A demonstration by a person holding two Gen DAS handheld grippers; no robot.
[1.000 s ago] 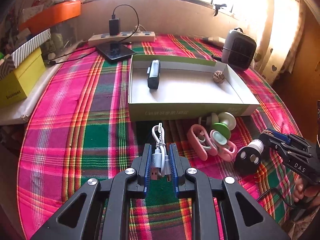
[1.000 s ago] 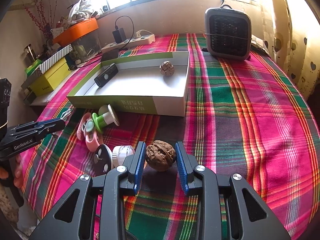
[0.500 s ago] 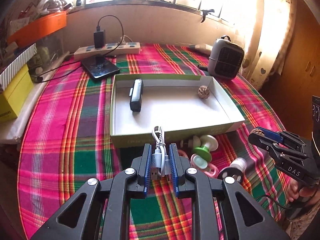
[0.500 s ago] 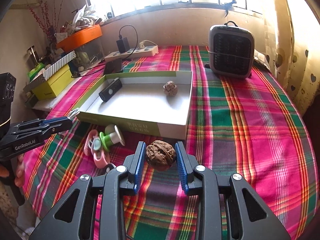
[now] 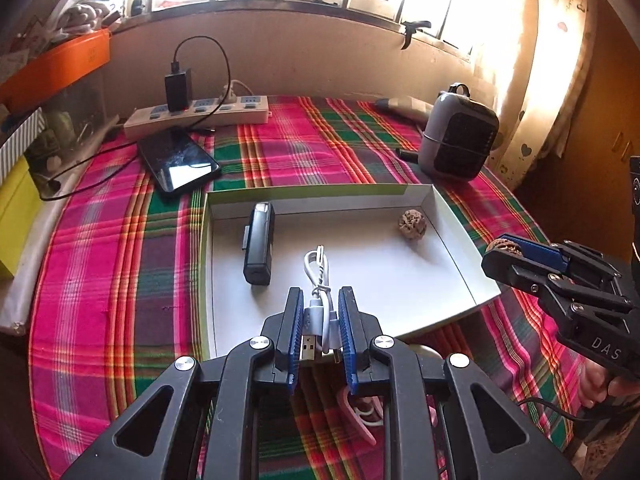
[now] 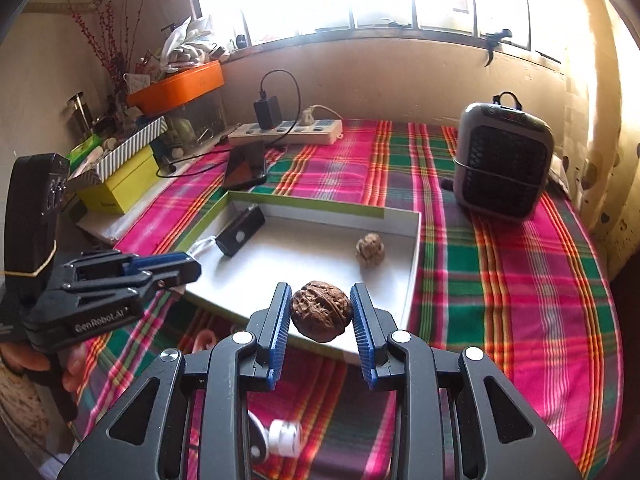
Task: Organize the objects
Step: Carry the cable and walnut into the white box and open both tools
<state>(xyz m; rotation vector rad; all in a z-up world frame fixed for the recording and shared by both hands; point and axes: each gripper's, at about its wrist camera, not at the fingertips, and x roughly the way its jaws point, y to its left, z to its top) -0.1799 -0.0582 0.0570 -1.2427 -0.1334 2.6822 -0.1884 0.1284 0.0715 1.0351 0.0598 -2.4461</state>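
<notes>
Left gripper [image 5: 319, 322] clamped the limp, light white cable [image 5: 320, 304] mid-bundle over the tray [image 5: 460, 252] near edge. Right gripper [image 6: 321, 314] fingers pinched the hard, round walnut [image 6: 321, 312] across its middle; likely to roll once released.

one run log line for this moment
left gripper: shut on white usb cable | right gripper: shut on walnut | both above box

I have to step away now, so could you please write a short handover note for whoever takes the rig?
Left gripper: shut on the white USB cable, over the box.
Right gripper: shut on the dark walnut, at the box's near edge.
Done: black device and pale walnut lie in the box.
Left: release both; then the pink clips and small white-capped item on the cloth.
</notes>
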